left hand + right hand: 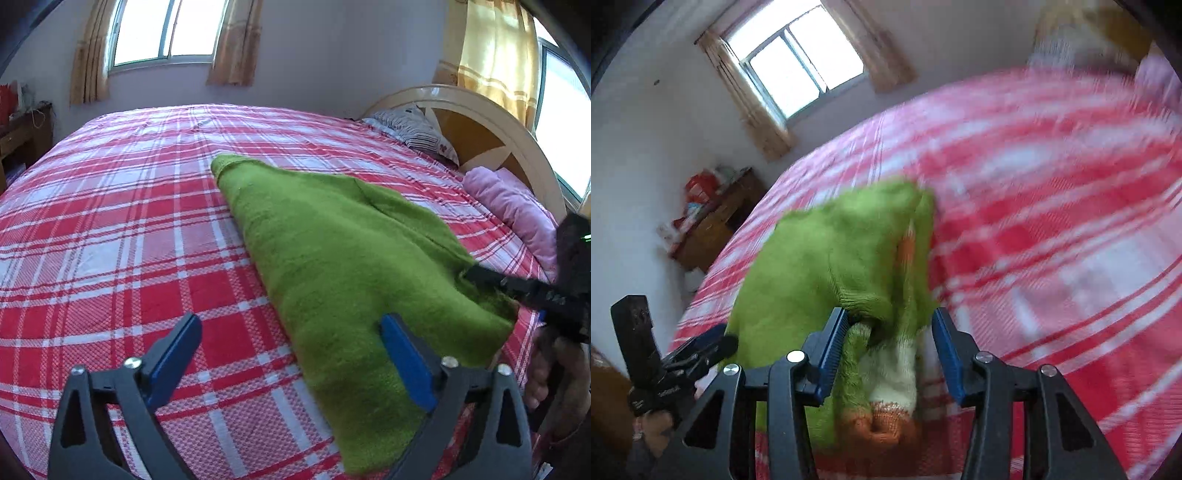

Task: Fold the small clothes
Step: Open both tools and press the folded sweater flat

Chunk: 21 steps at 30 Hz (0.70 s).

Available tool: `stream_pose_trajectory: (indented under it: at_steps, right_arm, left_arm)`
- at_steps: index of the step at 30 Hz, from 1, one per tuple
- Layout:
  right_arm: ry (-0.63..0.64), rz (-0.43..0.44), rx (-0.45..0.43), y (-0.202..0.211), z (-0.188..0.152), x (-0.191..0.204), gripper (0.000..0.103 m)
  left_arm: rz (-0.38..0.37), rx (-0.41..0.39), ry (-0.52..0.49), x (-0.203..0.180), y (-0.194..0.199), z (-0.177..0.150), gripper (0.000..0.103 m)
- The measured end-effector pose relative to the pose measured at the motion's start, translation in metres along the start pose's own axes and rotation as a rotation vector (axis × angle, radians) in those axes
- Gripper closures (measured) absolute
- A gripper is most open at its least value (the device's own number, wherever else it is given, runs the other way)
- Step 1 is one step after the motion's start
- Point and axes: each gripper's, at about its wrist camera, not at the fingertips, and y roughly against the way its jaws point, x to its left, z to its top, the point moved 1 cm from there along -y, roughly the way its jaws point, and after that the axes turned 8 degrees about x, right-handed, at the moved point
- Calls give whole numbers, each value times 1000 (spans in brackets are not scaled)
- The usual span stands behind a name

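Note:
A green knitted sweater [332,258] lies folded into a long narrow shape on the red plaid bed [110,240]. My left gripper [290,321] stands wide open just above its near end, with the right finger [406,362] over the green knit and the left finger over the sheet. In the right wrist view the sweater [831,258] shows an orange and white cuff [890,373] at its near end. My right gripper [890,314] is open with this bunched end between its jaws. That view is blurred.
A striped pillow [417,133] and a rolled pink blanket [517,206] lie by the curved headboard [480,107] at the right. A cluttered wooden desk [713,221] stands against the wall beyond the bed's far side. A hand [554,376] holds the right gripper.

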Motion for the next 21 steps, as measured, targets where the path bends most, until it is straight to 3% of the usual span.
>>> stream_pose_trajectory:
  at_steps: [4, 8, 12, 13, 16, 18, 21]
  right_arm:
    - [156, 21, -124, 24, 22, 47, 53]
    - [226, 107, -24, -5, 50, 78, 53]
    - [96, 67, 149, -63, 63, 45, 55]
    - [62, 54, 169, -73, 62, 33, 62]
    - [-61, 170, 143, -76, 55, -4, 80]
    - [-95, 228, 136, -75, 52, -15, 81]
    - [-46, 175, 104, -59, 48, -5, 78]
  left_arm:
    - [6, 10, -4, -3, -2, -1, 0]
    - [1, 21, -17, -5, -3, -3, 0]
    - [-18, 33, -2, 0, -4, -4, 0]
    - [-23, 37, -2, 0, -5, -5, 0]
    - [-27, 46, -7, -1, -7, -6, 0]
    - [-31, 54, -8, -2, -8, -6, 0]
    - [-38, 60, 0, 0, -9, -6, 0]
